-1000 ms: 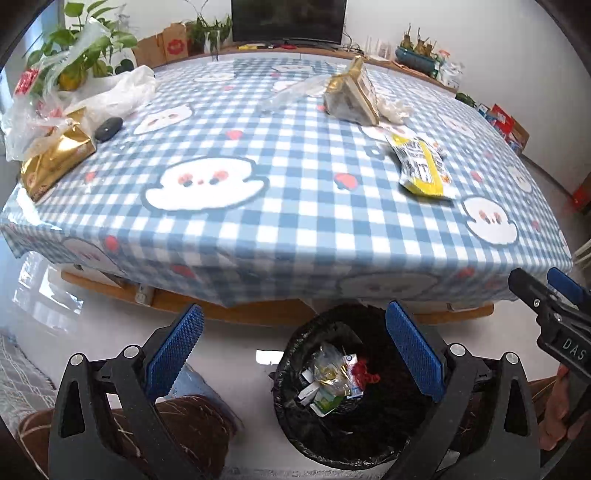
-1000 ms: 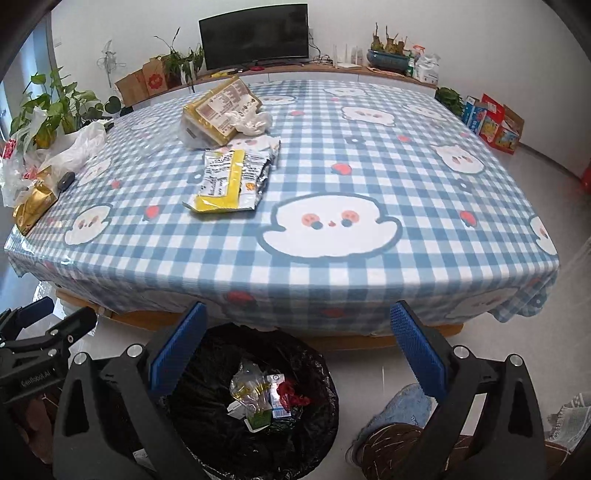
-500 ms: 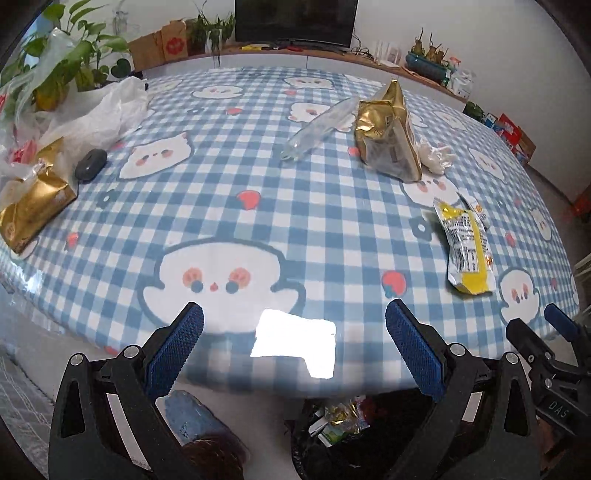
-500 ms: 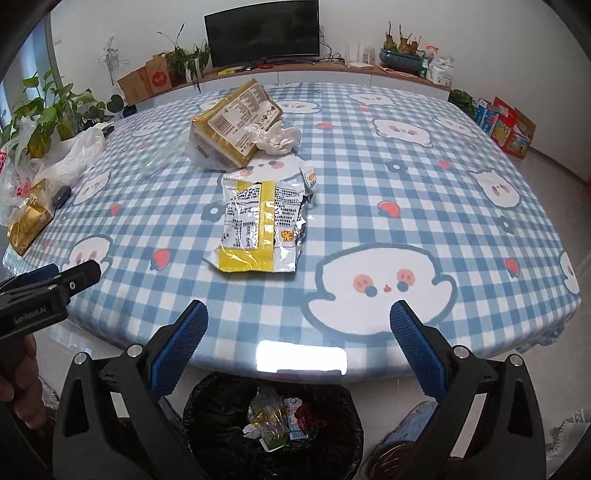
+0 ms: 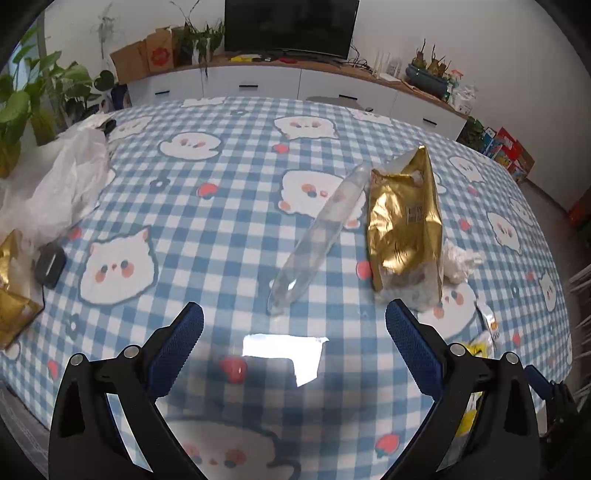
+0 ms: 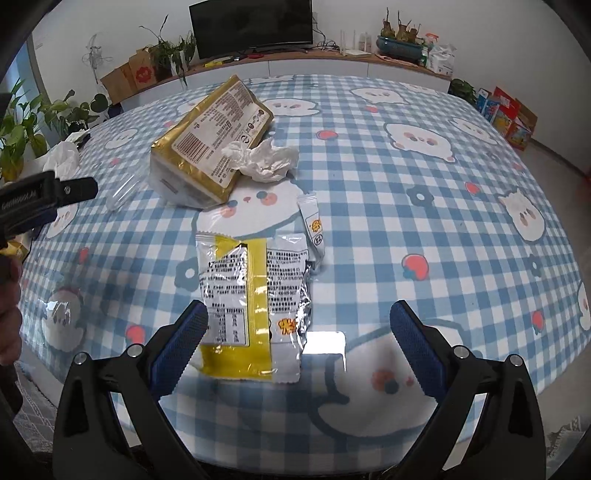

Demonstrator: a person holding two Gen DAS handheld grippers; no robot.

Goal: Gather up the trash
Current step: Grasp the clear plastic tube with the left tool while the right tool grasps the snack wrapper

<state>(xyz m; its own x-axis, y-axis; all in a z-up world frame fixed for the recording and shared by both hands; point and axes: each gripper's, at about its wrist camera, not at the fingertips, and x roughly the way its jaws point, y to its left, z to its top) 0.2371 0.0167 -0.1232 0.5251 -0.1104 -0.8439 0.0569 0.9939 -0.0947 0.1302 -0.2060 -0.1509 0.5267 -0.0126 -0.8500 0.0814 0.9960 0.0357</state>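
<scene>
My left gripper point(image 5: 293, 325) is open and empty over the blue checked tablecloth point(image 5: 221, 206), just short of a clear plastic wrapper point(image 5: 317, 236) lying lengthwise. A gold packet point(image 5: 404, 221) stands right of it, with a crumpled tissue point(image 5: 460, 260) beyond. My right gripper point(image 6: 297, 325) is open and empty, with a silver and yellow snack bag point(image 6: 255, 299) lying between its fingers. A small sachet point(image 6: 314, 227) lies behind the bag. The gold packet point(image 6: 214, 144) and crumpled tissue point(image 6: 264, 158) lie farther back.
A white plastic bag point(image 5: 70, 184), a black mouse-like object point(image 5: 50, 266) and another gold packet point(image 5: 14, 295) sit at the table's left edge. Potted plants point(image 5: 29, 107) stand left. A TV point(image 5: 291, 26) and sideboard are behind. The left gripper shows in the right wrist view point(image 6: 48, 201).
Both grippers rose from over the black bin below the table edge and moved forward over the table. The bin has dropped out of view. The wrapper and snack bag are now close.
</scene>
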